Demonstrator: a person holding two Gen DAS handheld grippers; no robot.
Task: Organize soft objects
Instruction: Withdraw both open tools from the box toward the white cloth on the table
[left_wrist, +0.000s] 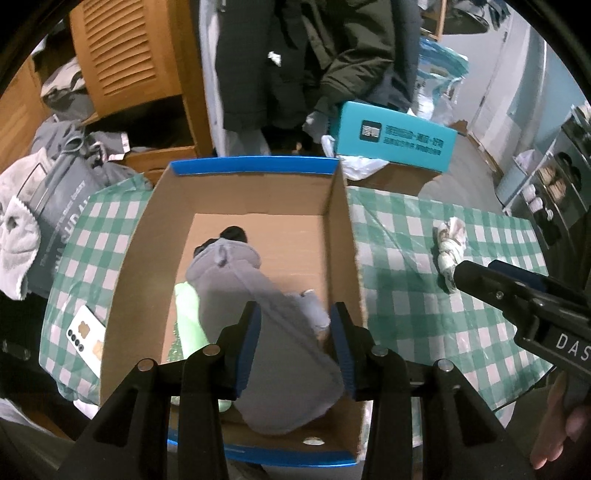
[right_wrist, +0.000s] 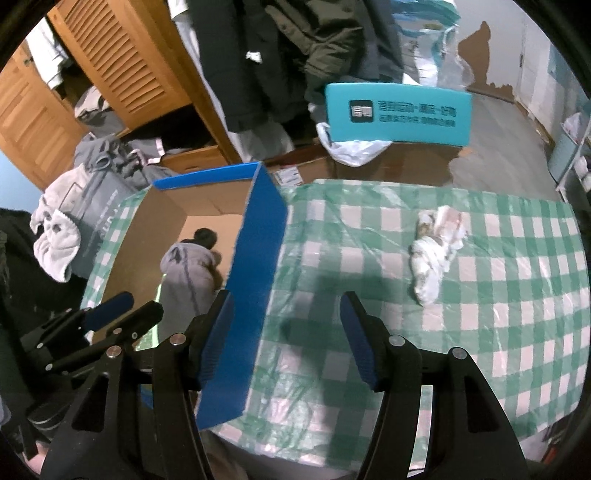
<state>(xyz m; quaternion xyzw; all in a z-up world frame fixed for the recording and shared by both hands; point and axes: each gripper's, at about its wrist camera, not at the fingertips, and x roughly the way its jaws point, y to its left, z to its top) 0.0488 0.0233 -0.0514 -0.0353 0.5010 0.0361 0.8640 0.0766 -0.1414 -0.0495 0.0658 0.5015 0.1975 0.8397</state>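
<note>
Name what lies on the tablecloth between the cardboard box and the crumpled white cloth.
Nothing: the right wrist view shows only bare checked tablecloth between the cardboard box and the white cloth.

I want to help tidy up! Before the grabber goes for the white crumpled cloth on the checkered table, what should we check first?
1. White crumpled cloth lies in the open on the checkered tablecloth, nothing on it: ok.
2. Right gripper open and empty: ok.
3. Right gripper over the cloth: not ok, cloth is farther off to its right.
4. Cardboard box has room beside the grey garment: ok.
5. Left gripper free of the grey garment: cannot tell.
</note>
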